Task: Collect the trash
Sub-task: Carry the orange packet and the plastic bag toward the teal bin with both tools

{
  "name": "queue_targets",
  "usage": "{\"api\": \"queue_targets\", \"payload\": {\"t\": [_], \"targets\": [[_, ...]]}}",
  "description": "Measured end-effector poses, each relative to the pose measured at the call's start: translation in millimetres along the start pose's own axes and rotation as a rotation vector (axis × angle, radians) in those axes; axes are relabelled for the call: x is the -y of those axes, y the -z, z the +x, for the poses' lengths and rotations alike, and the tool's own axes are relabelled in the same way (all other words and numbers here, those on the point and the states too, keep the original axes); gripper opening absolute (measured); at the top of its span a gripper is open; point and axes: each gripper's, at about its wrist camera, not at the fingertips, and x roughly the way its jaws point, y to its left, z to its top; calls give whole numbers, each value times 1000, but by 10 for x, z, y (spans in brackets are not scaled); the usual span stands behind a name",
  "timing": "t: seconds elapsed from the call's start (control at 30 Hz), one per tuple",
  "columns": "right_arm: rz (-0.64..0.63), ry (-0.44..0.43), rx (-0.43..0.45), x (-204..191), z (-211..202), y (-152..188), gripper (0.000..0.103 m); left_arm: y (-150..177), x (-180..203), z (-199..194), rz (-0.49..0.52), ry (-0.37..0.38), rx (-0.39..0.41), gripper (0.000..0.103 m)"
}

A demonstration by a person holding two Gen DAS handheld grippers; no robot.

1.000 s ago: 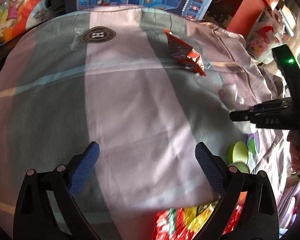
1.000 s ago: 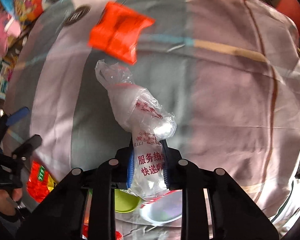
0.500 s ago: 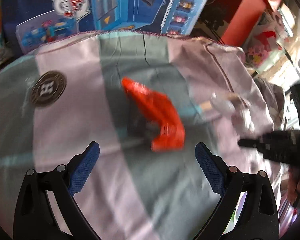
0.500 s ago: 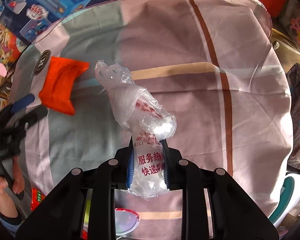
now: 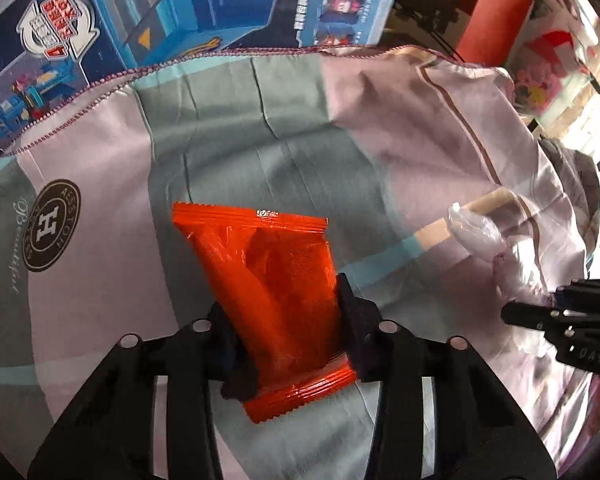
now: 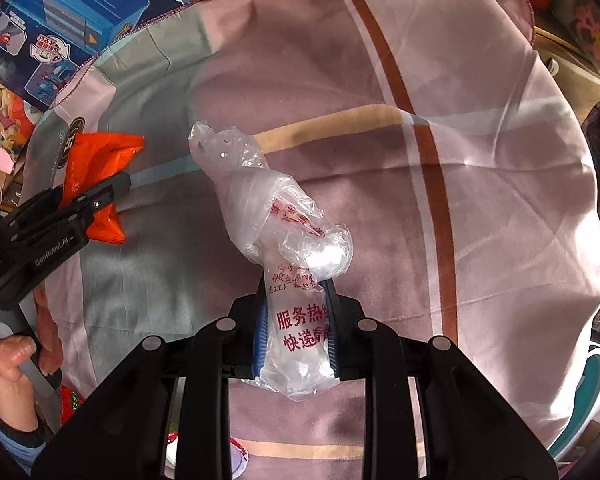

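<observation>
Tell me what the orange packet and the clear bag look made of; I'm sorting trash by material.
Orange packet: looks like glossy plastic film, going by its sheen and crimped, ribbed end seals. Clear bag: thin see-through plastic, crinkled and twisted, with red printing. Both soft plastics, as far as looks tell.

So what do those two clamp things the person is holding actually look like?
Both are matte black plastic with round silver rivets. The right gripper has ribbed blue pads. The left gripper, seen from the side, bears small white lettering. The hand holding it is bare, with a blue cuff.

Bright daylight, sharp – fisheye edges warped, dark.
</observation>
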Motion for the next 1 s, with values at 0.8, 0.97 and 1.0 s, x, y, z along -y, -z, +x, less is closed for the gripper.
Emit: {"api": "queue_targets", "payload": {"t": [0.8,0.97,1.0], "targets": [[203,-6,146,1003,-1149,1383,23,895,1473,-1008,240,141,42,37],[280,33,201,1613,-1589,1836,23,1080,2127,-1201,313,197,53,38],[304,41,215,1783,-1694,1956,23,1118,2291,-1236,328,215,54,38]]}}
